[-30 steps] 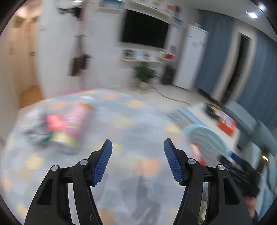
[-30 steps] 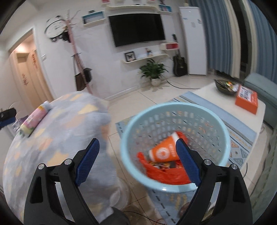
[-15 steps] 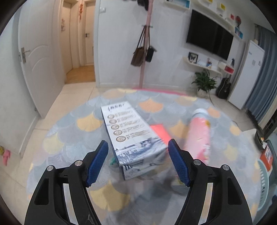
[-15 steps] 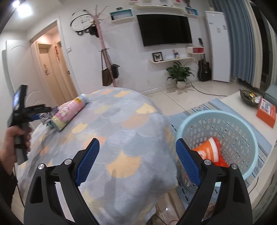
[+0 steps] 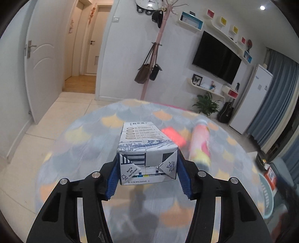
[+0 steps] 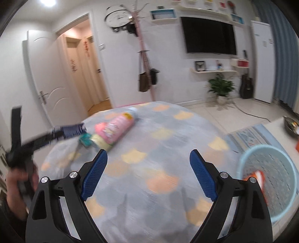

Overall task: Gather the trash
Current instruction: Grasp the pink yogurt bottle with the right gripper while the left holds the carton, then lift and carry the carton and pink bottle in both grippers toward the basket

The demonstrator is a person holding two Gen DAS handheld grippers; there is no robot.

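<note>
The milk carton (image 5: 147, 158) is clamped between the left gripper (image 5: 147, 173) pads, jaws just closed in on it, end-on so it's carried lengthwise. The right gripper (image 6: 148, 175) is spread wide with nothing in it, probably freed for the pink bottle (image 6: 114, 131) lying ahead-left. The basket (image 6: 269, 183) off right is cropped, its contents blurry.

A white-walled living room with a pale tiled floor (image 5: 61, 112). A black TV (image 6: 208, 35) hangs under shelves (image 5: 192, 22), beside a pink coat stand (image 5: 155, 61) with bags and a wall clock (image 6: 116, 17). A white door (image 5: 40, 74) stands open to a lit hallway. A potted plant (image 6: 221, 88), guitar (image 6: 246, 86), white fridge (image 5: 250, 101) and blue curtains (image 5: 276, 104) line the far side.
</note>
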